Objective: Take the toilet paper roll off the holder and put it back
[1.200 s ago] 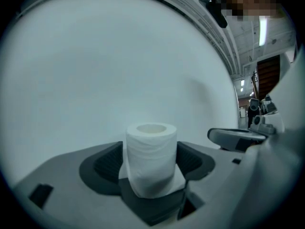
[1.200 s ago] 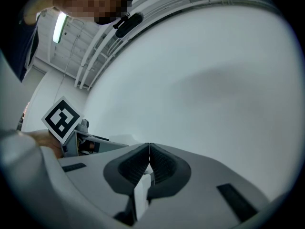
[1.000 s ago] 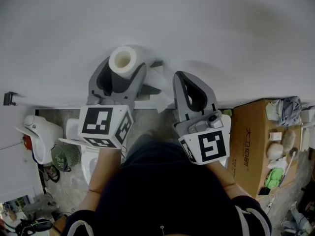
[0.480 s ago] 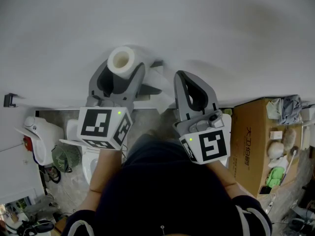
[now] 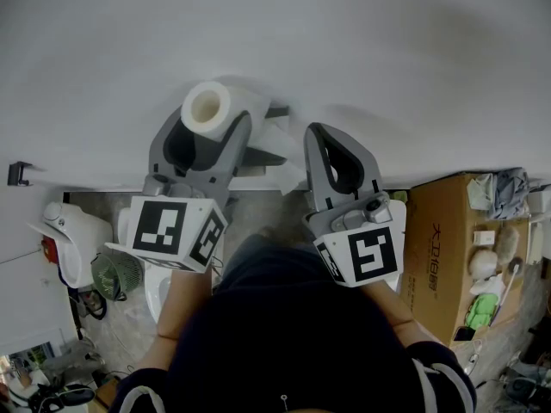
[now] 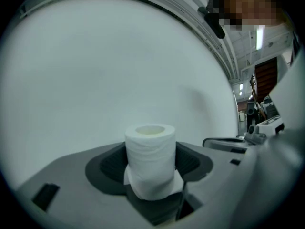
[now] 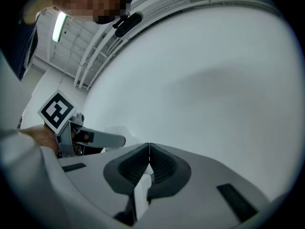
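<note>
head view
- wall (image 5: 362,50): plain white, filling the upper half
- toilet paper roll (image 5: 209,106): white, hollow core end facing the camera, close to the wall, caught between two grey jaws
- left gripper (image 5: 211,127): grasping the toilet paper roll, one jaw on each side; jaws just been closing on it
- holder (image 5: 275,111): dark bracket on the wall, just right of the toilet paper roll; touching or apart, impossible to tell
- right gripper (image 5: 315,134): clenched, tips together, pointing at the wall just right of the holder
- cardboard box (image 5: 439,248): brown, down at the right, small things lying beside it
- fan (image 5: 114,274): green, low on the floor at the left

left gripper view
- toilet paper roll (image 6: 150,161): standing upright between the jaws, core hole on top, lower part pinched narrower than the top
- pads (image 6: 106,168): dark and ribbed, one on each side of the toilet paper roll, pressed against its lower part
- wall (image 6: 119,66): white, close behind the toilet paper roll

right gripper view
- right gripper (image 7: 149,147): shut, ribbed tips meeting in one thin line
- white strip (image 7: 142,192): in the gap behind the closed tips; what it is and whether clamped, impossible to tell
- marker cube (image 7: 57,111): black-and-white square pattern, on the left gripper, far left
- wall (image 7: 214,80): white, straight ahead of the jaws
</note>
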Demonstrator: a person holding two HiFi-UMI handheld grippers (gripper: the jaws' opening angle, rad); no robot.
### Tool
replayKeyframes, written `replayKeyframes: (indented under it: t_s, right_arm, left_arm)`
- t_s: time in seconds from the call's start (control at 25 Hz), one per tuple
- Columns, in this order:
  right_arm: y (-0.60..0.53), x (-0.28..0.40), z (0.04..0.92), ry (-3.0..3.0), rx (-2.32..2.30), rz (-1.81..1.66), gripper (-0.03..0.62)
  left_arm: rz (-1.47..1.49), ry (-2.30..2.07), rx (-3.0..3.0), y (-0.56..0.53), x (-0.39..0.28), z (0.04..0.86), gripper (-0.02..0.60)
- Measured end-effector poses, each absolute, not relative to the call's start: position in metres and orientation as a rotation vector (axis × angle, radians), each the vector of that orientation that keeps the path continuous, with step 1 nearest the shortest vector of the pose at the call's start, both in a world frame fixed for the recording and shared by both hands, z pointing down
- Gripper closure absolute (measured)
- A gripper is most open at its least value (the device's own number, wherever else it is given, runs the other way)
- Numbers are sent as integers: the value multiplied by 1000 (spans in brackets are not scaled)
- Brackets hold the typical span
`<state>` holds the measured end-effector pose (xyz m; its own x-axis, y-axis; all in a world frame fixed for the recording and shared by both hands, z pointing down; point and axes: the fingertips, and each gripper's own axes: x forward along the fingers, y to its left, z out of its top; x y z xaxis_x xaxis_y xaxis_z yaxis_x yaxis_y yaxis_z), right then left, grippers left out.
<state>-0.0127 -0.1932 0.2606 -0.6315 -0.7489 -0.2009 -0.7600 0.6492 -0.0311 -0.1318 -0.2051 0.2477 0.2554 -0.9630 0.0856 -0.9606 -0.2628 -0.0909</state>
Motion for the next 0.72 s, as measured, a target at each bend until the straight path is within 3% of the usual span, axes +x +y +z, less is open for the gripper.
replayKeyframes:
  t_s: [0.72]
  right_arm:
    - [-180,-21,256,2677,-1217,103,577]
  left_arm:
    - [-149,1944,-2389,-181,-154,224,288]
